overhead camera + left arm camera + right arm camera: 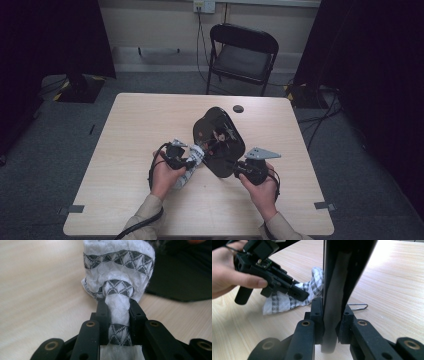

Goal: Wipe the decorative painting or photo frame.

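Black jaws of the left tool (117, 312) are seen pressed against a rolled white cloth (117, 272) printed with bands of grey triangles; the cloth is pinched between them, its twisted end running back through the jaws toward the camera in the left gripper view. Beyond the jaws the cloth is bunched into a rounded wad that rests on the pale wooden tabletop (37, 290), just beside the edge of a dark plate-like object (180, 282).

In the right gripper view the right tool (329, 315) is seen clamped on the thin edge of that dark object (342, 270), a glossy black panel held upright and slightly tilted, rising from between the jaws to the top of the frame. Behind it the left tool (297, 293) is held by the left hand (227, 272), with the patterned cloth (287, 300) trailing beneath it onto the tabletop. A small bent wire clip (359, 306) lies flat on the wood just right of the panel.

From the high view, both tools are seen near the middle of the tabletop (140, 120): the left tool (192, 161) with the cloth (187, 172) at the panel's left edge, the right tool (235, 167) at its lower edge. The black panel (218, 140) is tilted up, small parts showing on its face. A small dark disc (238, 108) lies farther back on the tabletop, and a black folding chair (242, 57) stands beyond it.
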A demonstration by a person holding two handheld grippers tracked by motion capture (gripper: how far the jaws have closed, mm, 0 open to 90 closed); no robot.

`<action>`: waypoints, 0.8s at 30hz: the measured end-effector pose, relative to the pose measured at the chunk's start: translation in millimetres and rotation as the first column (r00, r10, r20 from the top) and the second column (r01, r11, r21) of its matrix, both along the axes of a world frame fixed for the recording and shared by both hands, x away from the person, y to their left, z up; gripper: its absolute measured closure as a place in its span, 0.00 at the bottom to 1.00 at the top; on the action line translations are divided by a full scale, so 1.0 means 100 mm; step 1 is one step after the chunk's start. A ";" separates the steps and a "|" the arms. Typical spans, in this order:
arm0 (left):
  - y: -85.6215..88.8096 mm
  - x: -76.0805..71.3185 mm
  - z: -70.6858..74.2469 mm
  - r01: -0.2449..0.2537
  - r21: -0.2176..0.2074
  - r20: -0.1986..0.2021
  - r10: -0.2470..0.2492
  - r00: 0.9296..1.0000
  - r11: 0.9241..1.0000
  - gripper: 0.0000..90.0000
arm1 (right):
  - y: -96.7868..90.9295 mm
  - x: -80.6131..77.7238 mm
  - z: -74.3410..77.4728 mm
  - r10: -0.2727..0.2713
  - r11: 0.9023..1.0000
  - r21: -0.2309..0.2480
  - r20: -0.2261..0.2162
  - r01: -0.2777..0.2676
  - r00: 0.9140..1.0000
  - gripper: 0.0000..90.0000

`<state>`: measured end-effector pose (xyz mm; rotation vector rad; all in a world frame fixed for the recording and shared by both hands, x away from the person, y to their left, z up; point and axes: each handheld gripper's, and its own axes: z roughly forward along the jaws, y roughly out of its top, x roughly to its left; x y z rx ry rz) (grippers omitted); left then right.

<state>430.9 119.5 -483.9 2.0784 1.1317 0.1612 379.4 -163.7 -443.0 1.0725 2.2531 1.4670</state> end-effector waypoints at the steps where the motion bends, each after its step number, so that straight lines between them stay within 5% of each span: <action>1: 0.01 -0.01 0.00 0.003 0.003 -0.004 -0.003 1.000 1.000 0.83 | 0.00 0.00 0.00 0.000 1.000 0.000 0.000 0.000 1.000 0.87; 7: 0.05 -0.03 0.20 -0.007 -0.013 0.006 0.007 1.000 1.000 0.83 | 0.00 0.00 -0.01 -0.006 1.000 0.001 0.001 0.006 1.000 0.87; 14: 0.11 0.02 0.89 0.009 -0.060 0.116 -0.002 0.993 0.998 0.83 | 0.00 -0.01 -0.01 -0.009 1.000 0.002 0.001 0.009 1.000 0.87; 20: 0.03 0.05 1.46 0.047 -0.089 0.207 -0.028 0.978 0.995 0.83 | 0.01 -0.01 -0.01 -0.012 1.000 0.001 0.003 0.012 1.000 0.87; 24: -0.07 0.10 1.62 0.056 -0.098 0.237 -0.031 0.971 0.994 0.82 | 0.00 -0.01 -0.01 -0.011 1.000 -0.001 0.003 0.011 1.000 0.87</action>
